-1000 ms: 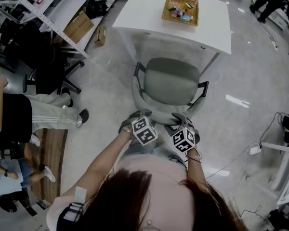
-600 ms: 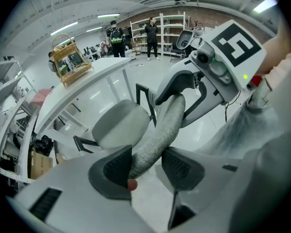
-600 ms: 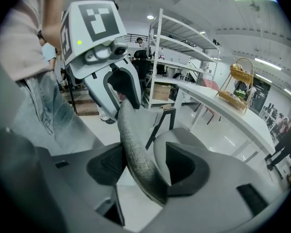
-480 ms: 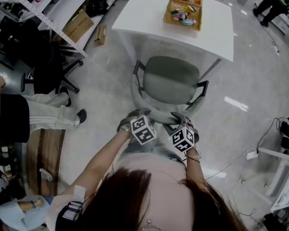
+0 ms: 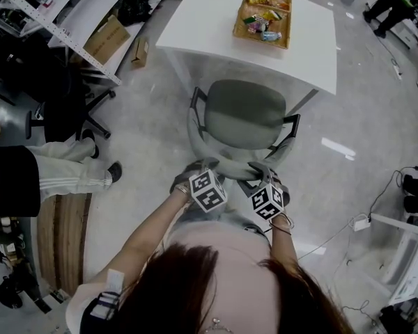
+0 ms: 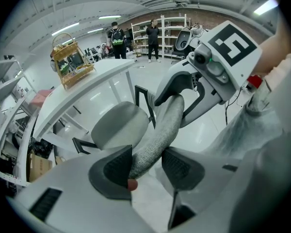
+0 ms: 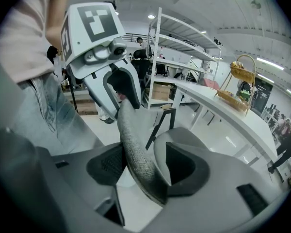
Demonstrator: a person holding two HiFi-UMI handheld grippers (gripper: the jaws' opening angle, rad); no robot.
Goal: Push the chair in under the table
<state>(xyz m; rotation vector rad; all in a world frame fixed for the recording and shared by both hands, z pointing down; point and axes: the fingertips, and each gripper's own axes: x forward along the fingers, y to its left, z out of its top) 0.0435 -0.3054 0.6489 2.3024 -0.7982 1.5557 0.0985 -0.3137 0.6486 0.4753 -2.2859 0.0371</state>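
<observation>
A grey office chair point(image 5: 247, 113) stands with its seat's front at the edge of the white table point(image 5: 209, 19); the head view looks down on it. Both grippers hold the top rim of the chair's backrest point(image 5: 230, 167). My left gripper point(image 5: 195, 169) is shut on the rim's left part. The left gripper view shows the grey fabric backrest point(image 6: 160, 130) passing between the pads of the left gripper point(image 6: 145, 166). My right gripper point(image 5: 261, 172) is closed on the rim's right part, and in the right gripper view the backrest point(image 7: 133, 149) lies between the pads of the right gripper point(image 7: 145, 166).
A wicker basket point(image 5: 262, 9) of snacks sits on the table. A black office chair point(image 5: 63, 96), a metal shelf rack point(image 5: 76, 19) and cardboard boxes point(image 5: 106, 39) stand at the left. A person's legs point(image 5: 63, 176) are at the left edge. Cables and a power strip point(image 5: 366, 221) lie at the right.
The chair and both grippers have moved toward the table, and the seat's front is closer to the table edge. The person at the left has drawn back toward the left edge.
</observation>
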